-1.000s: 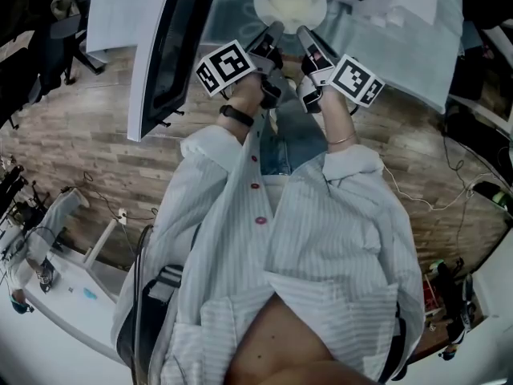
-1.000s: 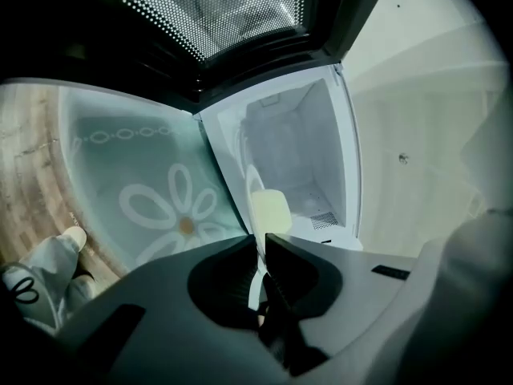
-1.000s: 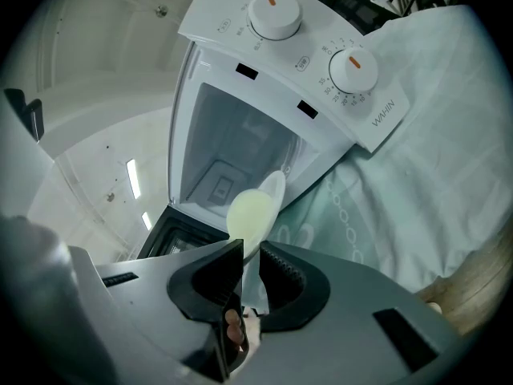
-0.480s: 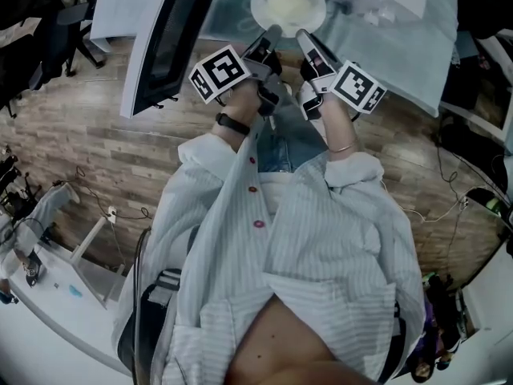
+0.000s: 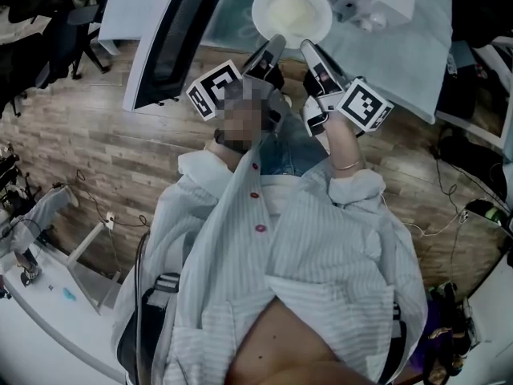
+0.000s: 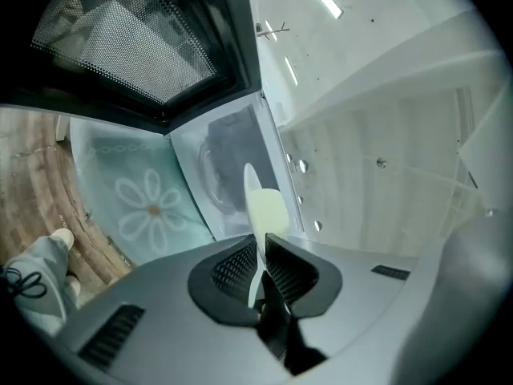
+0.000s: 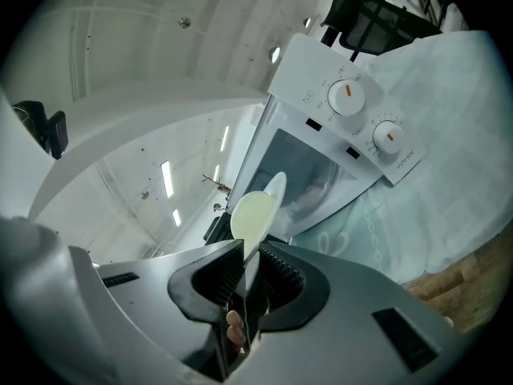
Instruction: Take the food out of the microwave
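Left gripper (image 5: 275,43): jaws nearly closed, pads pressed on the near rim of the plate (image 5: 292,13). In the left gripper view the plate (image 6: 264,211) shows edge-on, clamped in the left gripper (image 6: 260,255).

Right gripper (image 5: 309,48): jaws likewise narrow, clamped on the same rim just beside the left gripper. In the right gripper view the rim of the plate (image 7: 256,215) runs down into the right gripper (image 7: 250,267).

Plate: white, round, roughly level, at the upper centre of the head view. It carries pale yellow food (image 5: 293,8) and hangs from the two grippers alone.

Microwave (image 7: 337,135): white, two dials with orange pointers on the control panel. The door (image 5: 164,42) stands open at the upper left of the head view. The plate sits in front of the open cavity (image 6: 228,167), between the door and the control panel.

Tabletop: covered by a pale green cloth (image 5: 401,46) with a flower print, below the plate. Wood-pattern floor (image 5: 80,135) lies at the left of the frame.
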The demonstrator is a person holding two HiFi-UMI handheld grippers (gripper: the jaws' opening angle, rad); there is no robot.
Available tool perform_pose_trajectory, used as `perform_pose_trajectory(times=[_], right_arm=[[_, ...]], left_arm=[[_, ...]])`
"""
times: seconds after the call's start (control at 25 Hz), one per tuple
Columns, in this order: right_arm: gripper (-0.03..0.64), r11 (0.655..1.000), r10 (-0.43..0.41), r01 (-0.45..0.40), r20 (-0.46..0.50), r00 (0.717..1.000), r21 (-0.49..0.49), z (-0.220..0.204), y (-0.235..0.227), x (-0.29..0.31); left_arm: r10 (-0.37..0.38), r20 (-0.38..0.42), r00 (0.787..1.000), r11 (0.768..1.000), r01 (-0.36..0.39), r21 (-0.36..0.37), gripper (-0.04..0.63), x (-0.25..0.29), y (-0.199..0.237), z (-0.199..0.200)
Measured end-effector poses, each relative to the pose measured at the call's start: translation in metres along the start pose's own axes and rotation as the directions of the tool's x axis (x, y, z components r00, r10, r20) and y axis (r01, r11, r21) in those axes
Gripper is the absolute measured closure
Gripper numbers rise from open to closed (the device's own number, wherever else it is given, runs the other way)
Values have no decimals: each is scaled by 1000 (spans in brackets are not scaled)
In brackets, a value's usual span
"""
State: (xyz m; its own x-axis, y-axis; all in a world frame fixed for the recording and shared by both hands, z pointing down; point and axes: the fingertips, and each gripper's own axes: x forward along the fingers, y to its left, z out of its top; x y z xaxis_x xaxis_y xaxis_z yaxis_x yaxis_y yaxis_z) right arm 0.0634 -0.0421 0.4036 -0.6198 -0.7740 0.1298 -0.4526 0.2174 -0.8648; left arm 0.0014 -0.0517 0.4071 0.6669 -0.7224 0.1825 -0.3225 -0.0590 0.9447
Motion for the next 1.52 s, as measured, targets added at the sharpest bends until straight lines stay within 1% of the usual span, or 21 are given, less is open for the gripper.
perform_pose_trajectory(times=[0.16,0.32,0.48,0.64,0.8,1.24,1.52], right_arm=[[539,1000,28,-28,10,1000,-6,4,12,-7],[540,1000,30,-29,22,999,-11,11,22,-13],[543,1000,19,-20,51,999,9,19,28,-21],[546,999,23,-25,76,997,27,28,34,-21],[551,998,41,-45,98,994,36,34,40,-19],[562,990,61,-81,165,984,116,44,50,-17],[566,984,60,-90,188,980,153,49,49,-18]], left_arm=[[-18,5,1000,1000,18,-14,557,-6,-13,-2],[-35,-15,999,999,35,-16,557,-7,-25,-3],[-56,-48,997,998,55,-6,557,-5,-38,-5],[-85,-81,993,996,86,4,557,-2,-50,0],[-112,-90,990,994,113,3,557,0,-57,7],[-167,-110,980,986,166,-16,558,3,-71,17],[-174,-120,977,985,173,-22,558,7,-75,17]])
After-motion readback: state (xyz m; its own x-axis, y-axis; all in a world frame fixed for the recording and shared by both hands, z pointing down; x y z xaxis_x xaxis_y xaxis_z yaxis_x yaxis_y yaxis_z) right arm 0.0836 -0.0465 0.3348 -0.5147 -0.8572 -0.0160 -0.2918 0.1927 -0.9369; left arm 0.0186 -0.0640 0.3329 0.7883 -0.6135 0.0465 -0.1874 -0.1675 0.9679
